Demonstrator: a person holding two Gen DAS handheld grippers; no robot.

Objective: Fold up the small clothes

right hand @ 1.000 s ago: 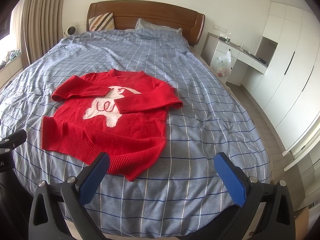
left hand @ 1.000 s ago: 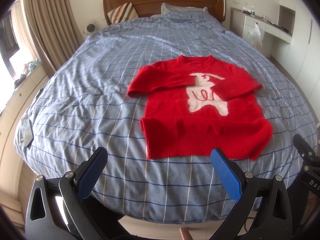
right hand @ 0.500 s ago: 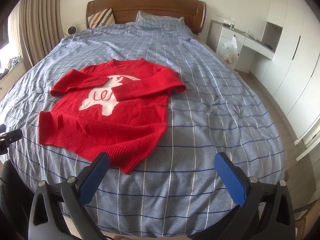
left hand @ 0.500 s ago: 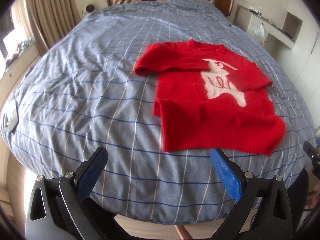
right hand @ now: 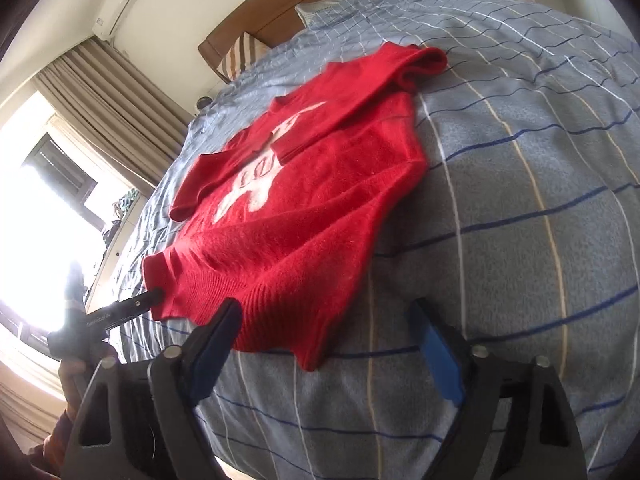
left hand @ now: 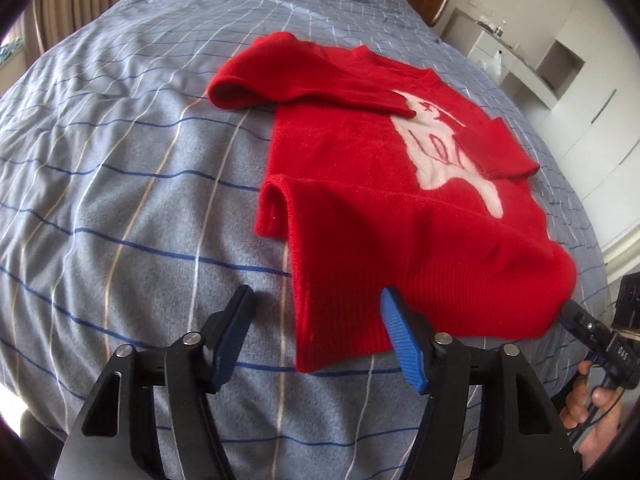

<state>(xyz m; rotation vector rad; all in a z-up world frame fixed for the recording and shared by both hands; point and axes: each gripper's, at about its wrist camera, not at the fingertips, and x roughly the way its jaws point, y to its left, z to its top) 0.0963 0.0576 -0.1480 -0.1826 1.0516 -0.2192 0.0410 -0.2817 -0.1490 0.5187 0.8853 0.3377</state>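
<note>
Left tongs [left hand: 314, 322]: jaws part-way apart, just been closing, hem corner between the blue pads, pads not visibly pressing. Right tongs [right hand: 326, 328]: jaws wider, likewise closing, opposite corner between them. A hand [left hand: 596, 412] grips the right tongs' handle.

Both wrist cameras looked down from close above the foot of the bed [left hand: 120, 208], the left at the red sweater's [left hand: 360, 208] left hem corner, the right, tilted, at its right corner, sharing the sweater.
</note>
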